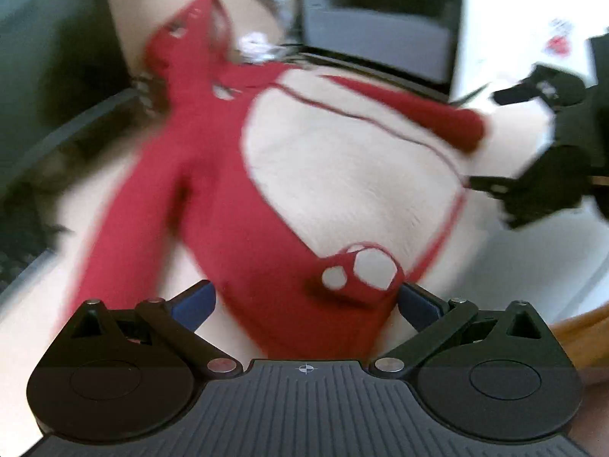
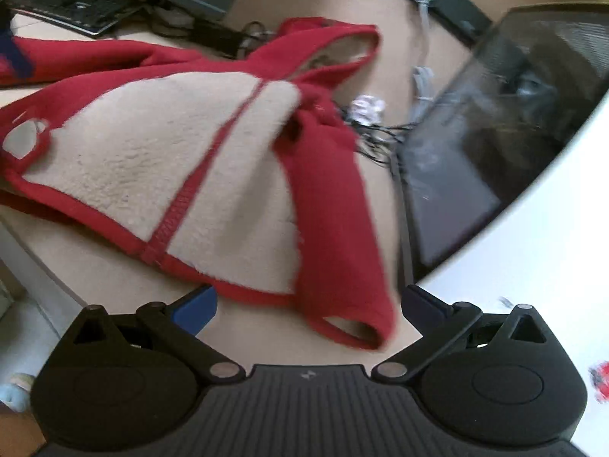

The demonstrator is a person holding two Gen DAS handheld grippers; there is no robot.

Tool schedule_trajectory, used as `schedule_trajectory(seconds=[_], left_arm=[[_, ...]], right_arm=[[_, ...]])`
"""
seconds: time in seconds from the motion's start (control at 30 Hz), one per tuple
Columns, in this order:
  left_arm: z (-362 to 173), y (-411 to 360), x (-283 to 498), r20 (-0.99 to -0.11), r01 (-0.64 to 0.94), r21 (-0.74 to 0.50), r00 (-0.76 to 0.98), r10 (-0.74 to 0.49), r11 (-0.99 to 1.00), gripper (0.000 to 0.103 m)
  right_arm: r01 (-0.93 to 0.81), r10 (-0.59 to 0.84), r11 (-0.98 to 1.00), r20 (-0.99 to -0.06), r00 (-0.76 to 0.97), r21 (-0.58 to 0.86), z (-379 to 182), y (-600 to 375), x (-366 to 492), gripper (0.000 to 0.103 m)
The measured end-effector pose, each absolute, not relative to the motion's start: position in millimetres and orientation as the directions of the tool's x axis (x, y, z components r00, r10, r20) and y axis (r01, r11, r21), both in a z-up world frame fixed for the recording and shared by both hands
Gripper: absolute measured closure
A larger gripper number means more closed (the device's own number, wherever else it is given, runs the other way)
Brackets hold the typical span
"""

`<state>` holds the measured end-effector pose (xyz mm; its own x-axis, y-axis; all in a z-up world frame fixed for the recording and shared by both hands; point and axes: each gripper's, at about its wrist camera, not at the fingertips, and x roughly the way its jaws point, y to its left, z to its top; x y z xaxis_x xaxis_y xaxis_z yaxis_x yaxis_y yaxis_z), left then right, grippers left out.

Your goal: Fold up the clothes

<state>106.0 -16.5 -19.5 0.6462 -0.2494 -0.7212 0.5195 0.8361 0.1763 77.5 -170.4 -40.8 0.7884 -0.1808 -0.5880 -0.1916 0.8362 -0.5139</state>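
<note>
A small red garment point(image 1: 228, 205) with a cream fleece lining point(image 1: 342, 175) lies spread on a beige table point(image 1: 45, 316), lining up. My left gripper point(image 1: 304, 301) is open just above its near red edge, beside a part with two round holes point(image 1: 357, 270). The right gripper shows at that view's right edge as a black shape point(image 1: 540, 175). In the right wrist view the same garment point(image 2: 335, 205) has a sleeve with its cuff point(image 2: 361, 331) lying between the fingers of my open right gripper point(image 2: 308, 304). The hood point(image 2: 331, 42) points away, and the fleece lining point(image 2: 144, 160) faces up.
A monitor point(image 2: 475, 144) stands to the right, with tangled cables point(image 2: 377, 125) behind the garment. A keyboard point(image 2: 64, 3) lies at the far left. A white sheet or surface point(image 2: 533, 247) covers the right side. The table edge point(image 2: 42, 262) runs along the left.
</note>
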Motion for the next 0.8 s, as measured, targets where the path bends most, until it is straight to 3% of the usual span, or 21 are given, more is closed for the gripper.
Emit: schedule_trajectory(seconds=[0.1, 0.2, 0.27, 0.33, 0.43, 0.6, 0.7, 0.8], left_arm=[[16, 26, 137, -0.588, 0.178, 0.319, 0.808, 0.047, 0.931, 0.000], [38, 73, 155, -0.576, 0.008, 0.278, 0.802, 0.160, 0.961, 0.000], [46, 88, 148, -0.610, 0.032, 0.194, 0.787, 0.095, 0.980, 0.000], [46, 84, 128, -0.656, 0.197, 0.067, 0.747, -0.106, 0.978, 0.000], [27, 49, 96, -0.717, 0.468, 0.020, 0.623, -0.314, 0.883, 0.000], [-21, -5, 74, -0.780, 0.602, 0.202, 0.576, -0.246, 0.772, 0.000], [-26, -3, 93, -0.732, 0.497, 0.316, 0.669, -0.125, 0.808, 0.000], [0, 20, 112, -0.652, 0.352, 0.322, 0.756, -0.064, 0.879, 0.000]], right_arm=[[-0.161, -0.186, 0.809, -0.506, 0.842, -0.565, -39, -158, 80, 0.000], [-0.054, -0.278, 0.803, -0.454, 0.846, -0.593, -47, -155, 93, 0.000], [-0.028, -0.299, 0.814, -0.460, 0.836, -0.580, -48, -155, 95, 0.000], [-0.059, -0.253, 0.831, -0.469, 0.846, -0.553, -44, -155, 83, 0.000], [-0.131, -0.185, 0.829, -0.488, 0.853, -0.544, -41, -156, 59, 0.000], [-0.129, -0.188, 0.843, -0.510, 0.839, -0.522, -44, -162, 60, 0.000], [-0.148, -0.155, 0.846, -0.501, 0.852, -0.513, -43, -159, 56, 0.000], [-0.157, -0.160, 0.819, -0.484, 0.860, -0.551, -49, -154, 55, 0.000]])
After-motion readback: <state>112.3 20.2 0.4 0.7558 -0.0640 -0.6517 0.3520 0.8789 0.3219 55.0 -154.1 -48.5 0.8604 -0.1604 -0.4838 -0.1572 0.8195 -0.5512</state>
